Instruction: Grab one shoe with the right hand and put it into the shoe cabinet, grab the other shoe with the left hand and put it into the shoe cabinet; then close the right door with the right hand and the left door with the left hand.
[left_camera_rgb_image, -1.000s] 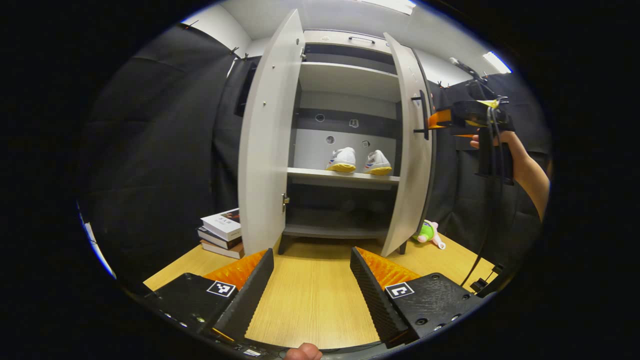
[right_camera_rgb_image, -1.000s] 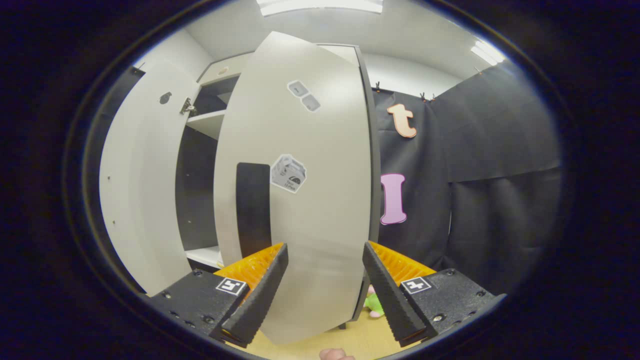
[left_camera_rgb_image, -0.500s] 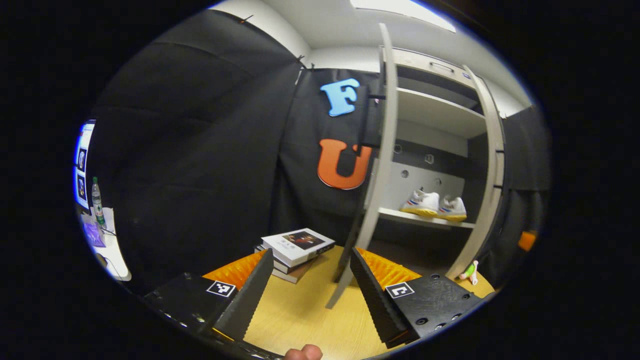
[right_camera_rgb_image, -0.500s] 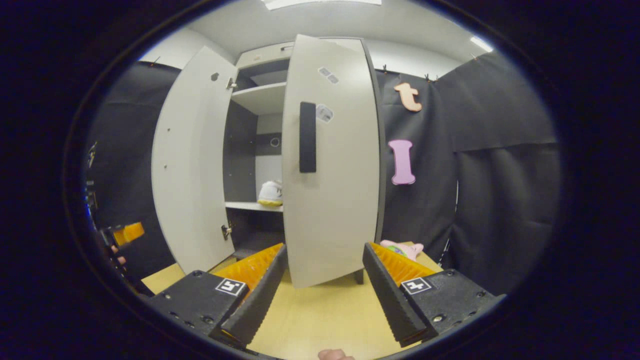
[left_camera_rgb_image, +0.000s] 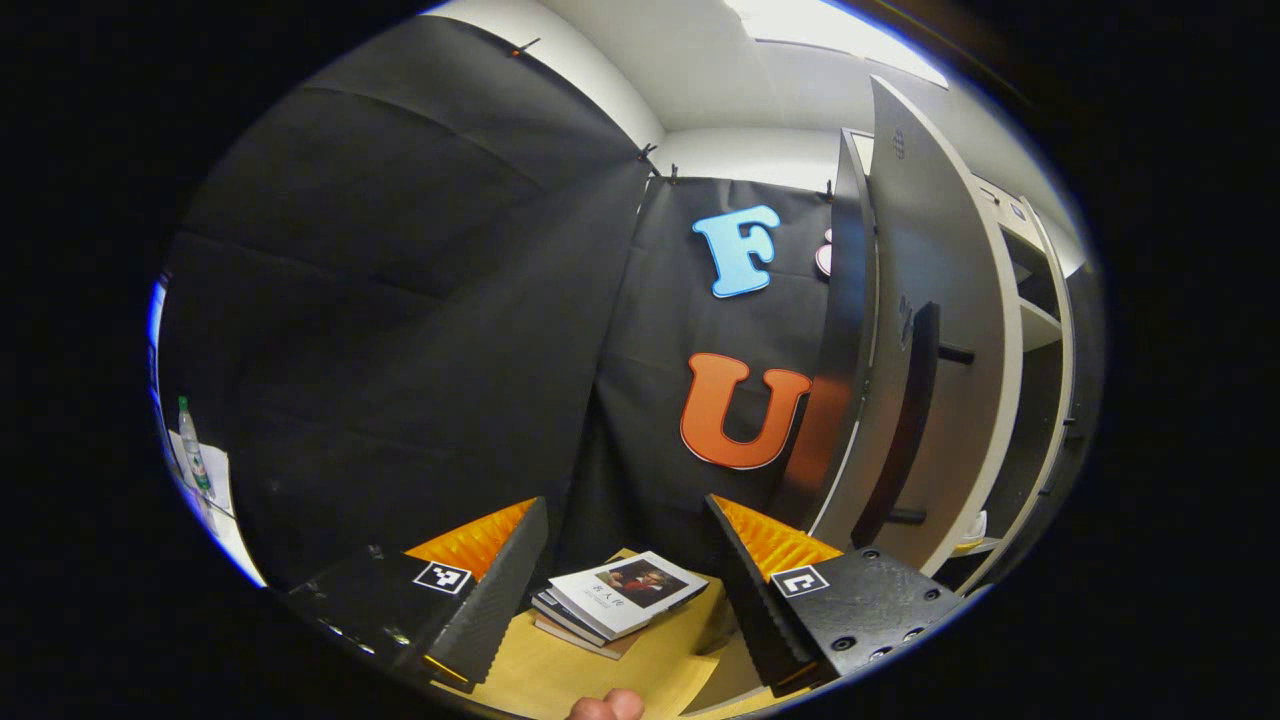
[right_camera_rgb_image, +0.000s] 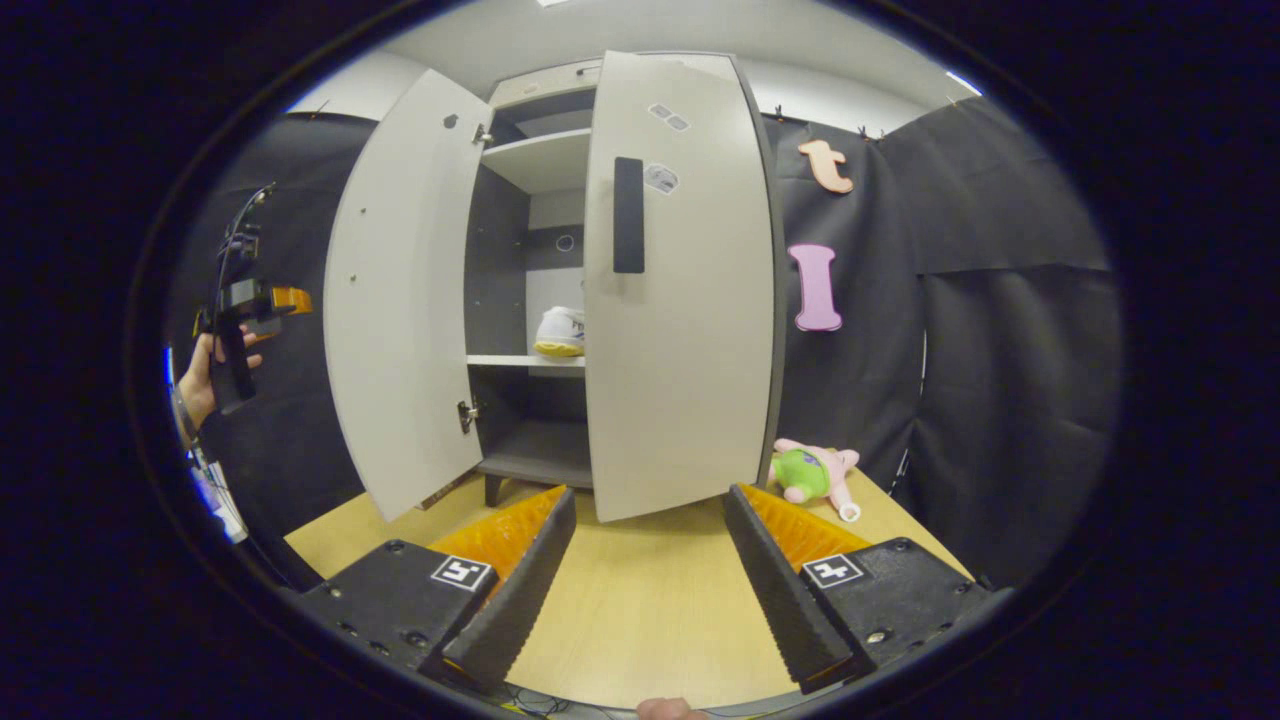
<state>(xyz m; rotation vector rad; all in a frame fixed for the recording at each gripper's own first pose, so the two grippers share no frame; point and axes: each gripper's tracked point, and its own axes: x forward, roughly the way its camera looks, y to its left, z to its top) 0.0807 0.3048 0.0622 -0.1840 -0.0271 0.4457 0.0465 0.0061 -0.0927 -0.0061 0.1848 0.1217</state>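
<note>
Claws: left claw (left_camera_rgb_image: 625, 570) wide apart, empty | right claw (right_camera_rgb_image: 648, 560) same

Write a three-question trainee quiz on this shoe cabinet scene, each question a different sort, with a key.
1. True or false: the right door stands closed, or nearly so.
2. Multiple choice: the shoe sits on A) the table, B) a shelf inside the cabinet, C) the books.
3. Fill in: the plush toy lies on the ____.

Key:
1. True; the left door is open.
2. B.
3. Table.
</note>
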